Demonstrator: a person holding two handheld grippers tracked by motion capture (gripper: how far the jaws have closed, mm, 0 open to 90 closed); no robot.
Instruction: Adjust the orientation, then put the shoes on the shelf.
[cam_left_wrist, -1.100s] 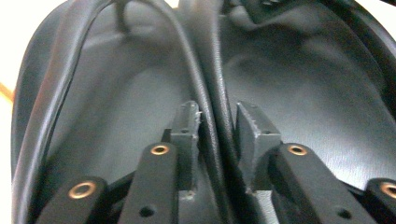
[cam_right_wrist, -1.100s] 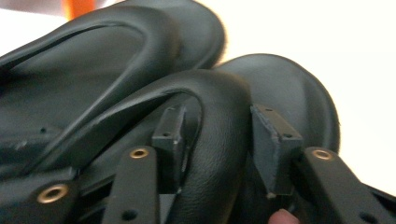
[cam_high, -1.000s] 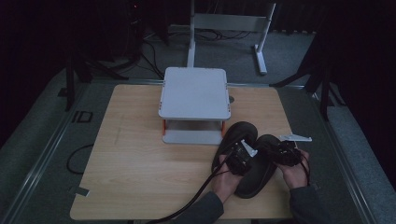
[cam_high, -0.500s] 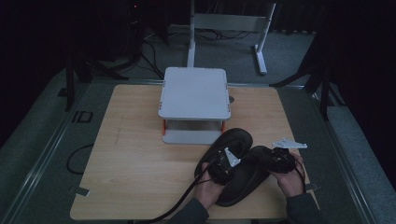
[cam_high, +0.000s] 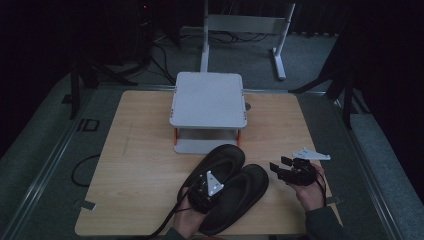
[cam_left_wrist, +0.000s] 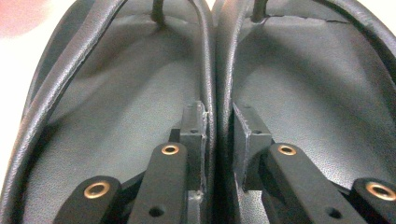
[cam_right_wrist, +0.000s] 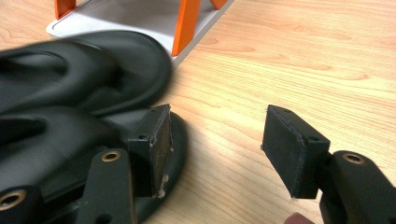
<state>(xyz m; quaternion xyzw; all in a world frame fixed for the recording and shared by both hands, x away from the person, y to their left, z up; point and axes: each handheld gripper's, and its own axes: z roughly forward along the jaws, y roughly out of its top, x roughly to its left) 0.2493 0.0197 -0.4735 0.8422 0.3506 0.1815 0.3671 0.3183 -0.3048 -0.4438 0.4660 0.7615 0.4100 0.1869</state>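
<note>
Two black slippers lie side by side on the wooden table, one (cam_high: 222, 157) to the left of the other (cam_high: 245, 187). My left gripper (cam_high: 209, 186) sits over their near ends. In the left gripper view it (cam_left_wrist: 217, 126) is shut on the two touching inner rims, left slipper (cam_left_wrist: 116, 107) and right slipper (cam_left_wrist: 317, 93). My right gripper (cam_high: 280, 164) hovers just right of the slippers. Its jaws have just been opening; it (cam_right_wrist: 217, 144) is open over bare wood with nothing between the pads. The slippers (cam_right_wrist: 70, 84) lie to the left of it.
A pale grey two-tier stand (cam_high: 207, 100) with orange legs (cam_right_wrist: 184, 23) stands at the back middle of the table (cam_high: 140, 150), just beyond the slippers' toes. Cables trail off the near edge. Dark floor, a metal frame and cables surround the table.
My left gripper has moved left and toward the near edge, dragging both slippers with it. The right gripper's jaws have spread, and the slippers now lie apart from it.
</note>
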